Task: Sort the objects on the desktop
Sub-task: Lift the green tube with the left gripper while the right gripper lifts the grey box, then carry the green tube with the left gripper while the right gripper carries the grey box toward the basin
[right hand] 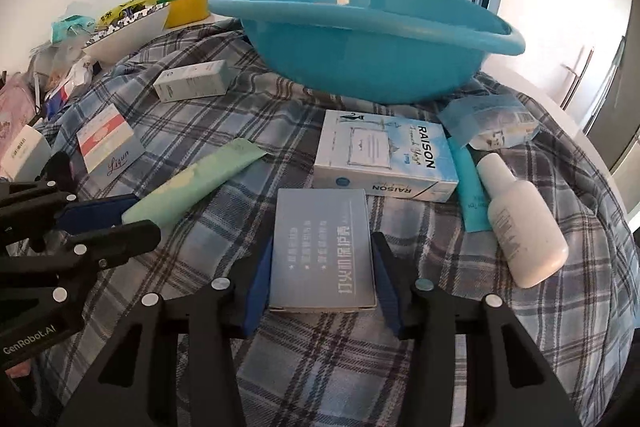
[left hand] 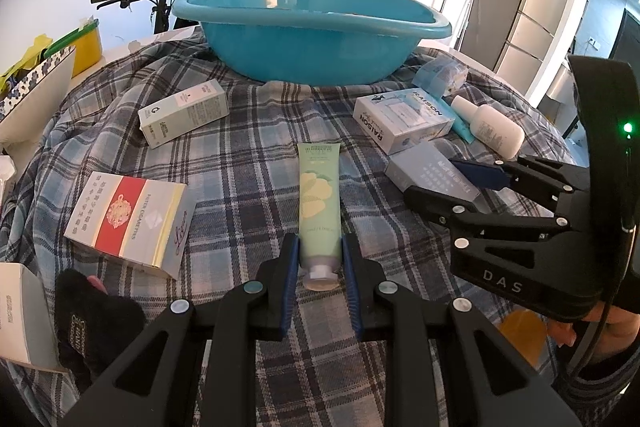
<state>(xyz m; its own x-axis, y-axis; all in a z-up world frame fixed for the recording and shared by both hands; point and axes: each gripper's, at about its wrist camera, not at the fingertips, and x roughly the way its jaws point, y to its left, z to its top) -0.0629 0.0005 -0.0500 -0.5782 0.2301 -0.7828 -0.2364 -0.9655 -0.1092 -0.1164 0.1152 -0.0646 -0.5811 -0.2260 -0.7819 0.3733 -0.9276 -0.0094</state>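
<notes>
Straddling two items at once at the bottom of each frame, the left gripper brackets the cap end of a pale green tube, its blue pads touching or just beside the tube's sides, while the right gripper stands spread around a grey-blue box with a sliver of gap on either side; neither visibly clamps its item, and both lie flat on the plaid cloth. To seat each grip well, the jaws should likely close squarely on the long sides, low enough that the soft tube does not squirm out. Mid-frame sit a RAISON box, a white bottle and a red-banded cigarette carton. At the upper centre waits the teal basin, probably the drop-off, well apart from both held items.
</notes>
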